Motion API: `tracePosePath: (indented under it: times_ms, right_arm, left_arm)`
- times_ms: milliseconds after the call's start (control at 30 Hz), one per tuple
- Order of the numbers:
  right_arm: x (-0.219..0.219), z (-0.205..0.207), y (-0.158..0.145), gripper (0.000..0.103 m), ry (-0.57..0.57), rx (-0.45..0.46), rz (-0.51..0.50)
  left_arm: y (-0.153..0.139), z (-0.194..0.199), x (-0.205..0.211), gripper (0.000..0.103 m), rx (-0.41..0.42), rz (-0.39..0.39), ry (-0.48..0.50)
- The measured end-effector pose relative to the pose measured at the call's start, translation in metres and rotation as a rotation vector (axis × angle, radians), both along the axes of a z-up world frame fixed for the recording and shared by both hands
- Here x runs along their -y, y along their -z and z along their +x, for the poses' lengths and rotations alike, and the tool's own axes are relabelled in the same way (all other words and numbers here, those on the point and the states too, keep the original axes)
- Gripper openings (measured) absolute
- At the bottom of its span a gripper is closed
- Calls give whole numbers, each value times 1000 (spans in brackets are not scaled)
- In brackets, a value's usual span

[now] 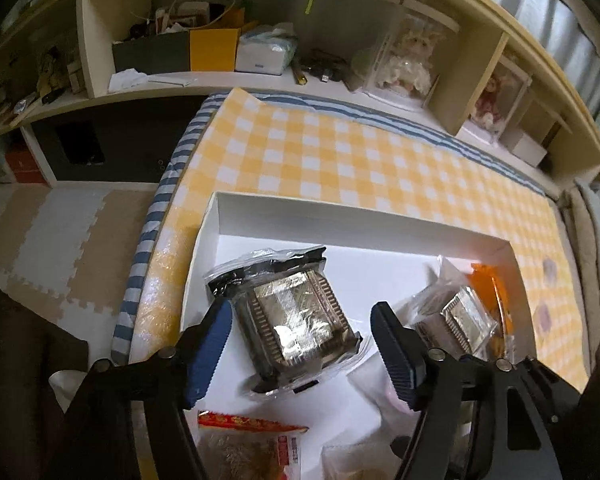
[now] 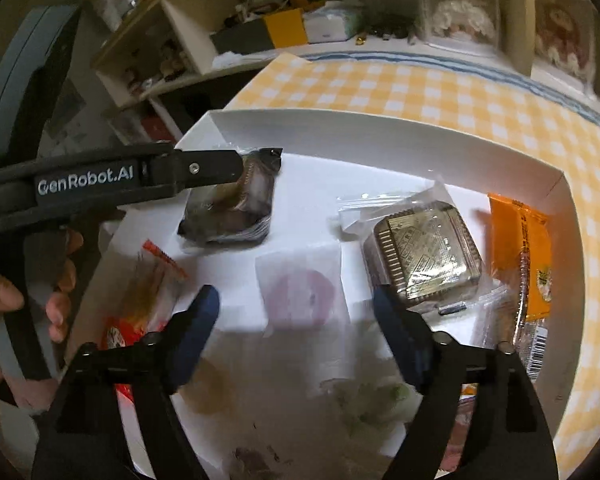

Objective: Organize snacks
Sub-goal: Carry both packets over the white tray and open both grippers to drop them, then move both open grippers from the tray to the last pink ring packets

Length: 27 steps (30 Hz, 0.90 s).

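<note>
A white open box (image 1: pixel 340 216) lies on the yellow checked cloth and holds several snack packs. My left gripper (image 1: pixel 302 344) is open, its blue pads on either side of a clear-wrapped mooncake (image 1: pixel 296 316) on the box floor. The right wrist view shows this gripper (image 2: pixel 204 170) reaching over that mooncake (image 2: pixel 236 212). A second wrapped mooncake (image 1: pixel 452 320) (image 2: pixel 424 258) lies to the right, beside an orange packet (image 2: pixel 528 256). My right gripper (image 2: pixel 296 320) is open above a pale pouch with a pink round snack (image 2: pixel 300 292).
A red-topped packet (image 1: pixel 252 448) (image 2: pixel 152 280) lies at the box's near left. More packets lie at the box's near edge (image 2: pixel 364 400). Cluttered shelves (image 1: pixel 228 40) stand behind the table. Foam floor mats (image 1: pixel 60 232) lie to the left.
</note>
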State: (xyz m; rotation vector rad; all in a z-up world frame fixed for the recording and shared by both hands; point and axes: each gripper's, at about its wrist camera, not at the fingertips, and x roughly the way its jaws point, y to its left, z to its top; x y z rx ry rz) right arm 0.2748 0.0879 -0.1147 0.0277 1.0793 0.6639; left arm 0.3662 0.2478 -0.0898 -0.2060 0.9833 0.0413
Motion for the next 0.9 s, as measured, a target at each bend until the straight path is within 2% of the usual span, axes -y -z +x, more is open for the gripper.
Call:
tracePosePath:
  times_ms: [300,367,433,533,900]
  right_arm:
    - [12,-15,-17,89,-18,17,19]
    - [16,-19,-20,96,-10,18,16]
    - [18,-24,-24,103,-8,23,17]
    - [20,-31,-31,103,-11,45,12]
    - [29,-48,-53,103,-1,74,-16]
  left_arm:
    - [-12,-16,6,97,10,34,28]
    - [-16,-21,10,102,14,38,37]
    - [-20,-25,11,103,19,26,44]
    - [-26,-34,11,103,26,5,47]
    - [-47,-59,14,103,30,49,36]
